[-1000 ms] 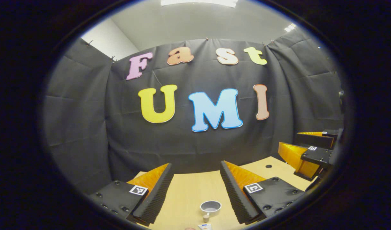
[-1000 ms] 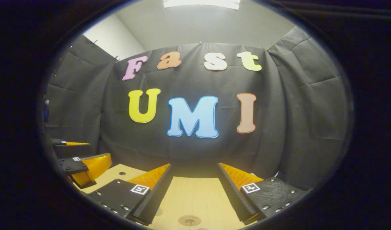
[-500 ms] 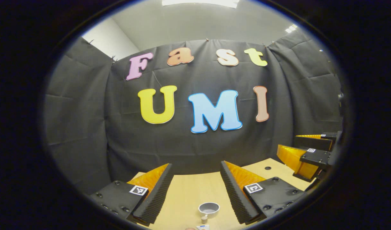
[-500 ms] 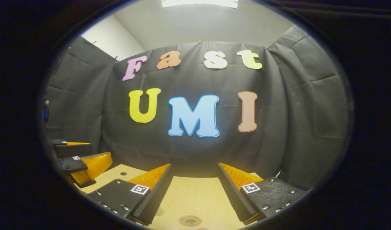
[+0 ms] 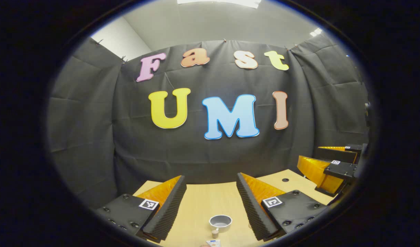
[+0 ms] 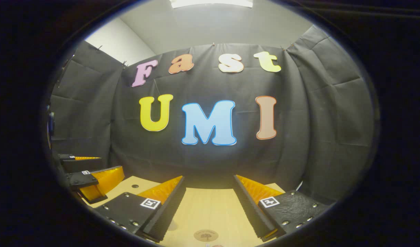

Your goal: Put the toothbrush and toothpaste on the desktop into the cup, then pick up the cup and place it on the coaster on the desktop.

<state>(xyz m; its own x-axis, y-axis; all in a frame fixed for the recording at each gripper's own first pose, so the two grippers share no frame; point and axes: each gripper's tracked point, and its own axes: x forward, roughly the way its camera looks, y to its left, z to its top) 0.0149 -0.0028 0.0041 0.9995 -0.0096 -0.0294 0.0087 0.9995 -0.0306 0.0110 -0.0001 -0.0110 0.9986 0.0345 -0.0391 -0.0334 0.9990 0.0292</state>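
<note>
A: Biggest first. Desktop (image 5: 203, 202), light wood, runs ahead of both grippers, bare between the fingers.

B: Grippers?

A: Left gripper (image 5: 211, 197): jaws wide apart, holding nothing, up off the desk. Right gripper (image 6: 208, 199): same, spread wide, nothing in it. Each one also shows off to the side in the other's view.

B: Task items?

A: Cup (image 5: 220, 222), grey, upright, sits low between the left gripper's fingers, a bit toward its right finger, below the tips. Looks empty inside. Just nearer than the cup, a small capped end, prob the toothpaste (image 5: 215, 234), lying on the desk at the bottom edge of the view; the rest of it is cut off.

B: Toothbrush?

A: Can't pick it out for sure. Skip.

B: Coaster?

A: Coaster (image 6: 206, 235), round, brownish w/ a dark mark, flat on the desk low between the right gripper's fingers, nothing on it.

B: Progress?

A: Basically zero, imo. Cup empty, coaster bare, both grippers empty-handed. All left: brush in, paste in, cup onto coaster. Left gripper seems best lined up for the paste and cup.
</note>
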